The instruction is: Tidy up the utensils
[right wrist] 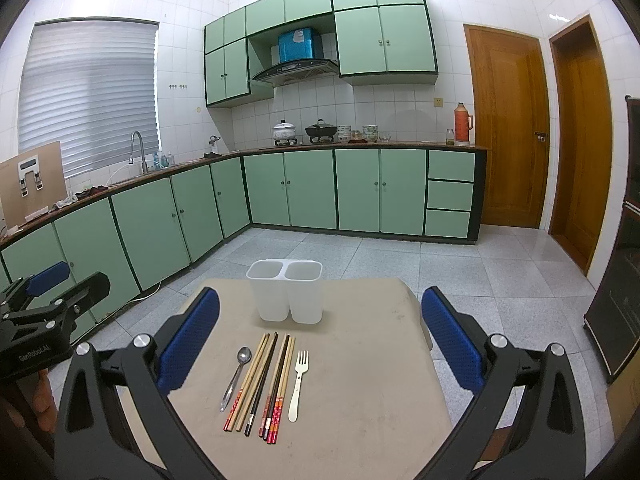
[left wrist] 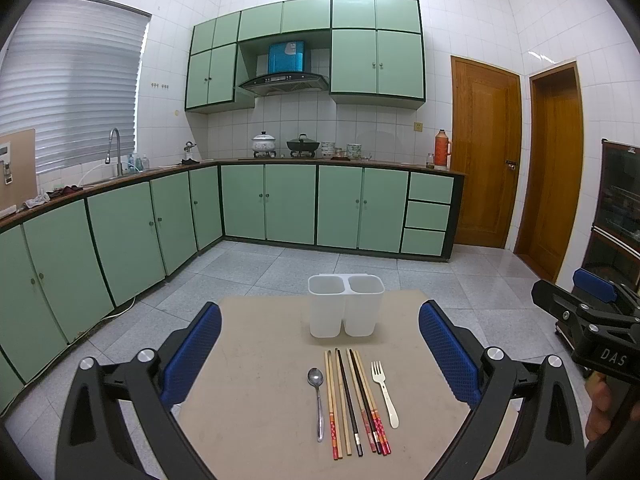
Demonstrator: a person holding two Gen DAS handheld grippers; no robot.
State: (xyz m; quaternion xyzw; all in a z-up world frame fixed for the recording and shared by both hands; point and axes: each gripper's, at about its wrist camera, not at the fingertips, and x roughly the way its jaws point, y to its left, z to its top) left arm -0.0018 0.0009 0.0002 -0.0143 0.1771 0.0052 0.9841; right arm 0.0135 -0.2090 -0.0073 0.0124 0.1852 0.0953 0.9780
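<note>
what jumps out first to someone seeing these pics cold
A neat row of utensils lies mid-table: a metal spoon on the left, chopsticks in the middle, a white fork on the right. Just beyond stands an empty white two-compartment holder. Both grippers, left gripper and right gripper, hang open above the table.

The near edge of the desk (left wrist: 260,420) was cut off at the bottom of both frames. Items on the distant counter (left wrist: 352,151) were too small to be identified. A hand (left wrist: 600,412) at lower right was largely hidden.
</note>
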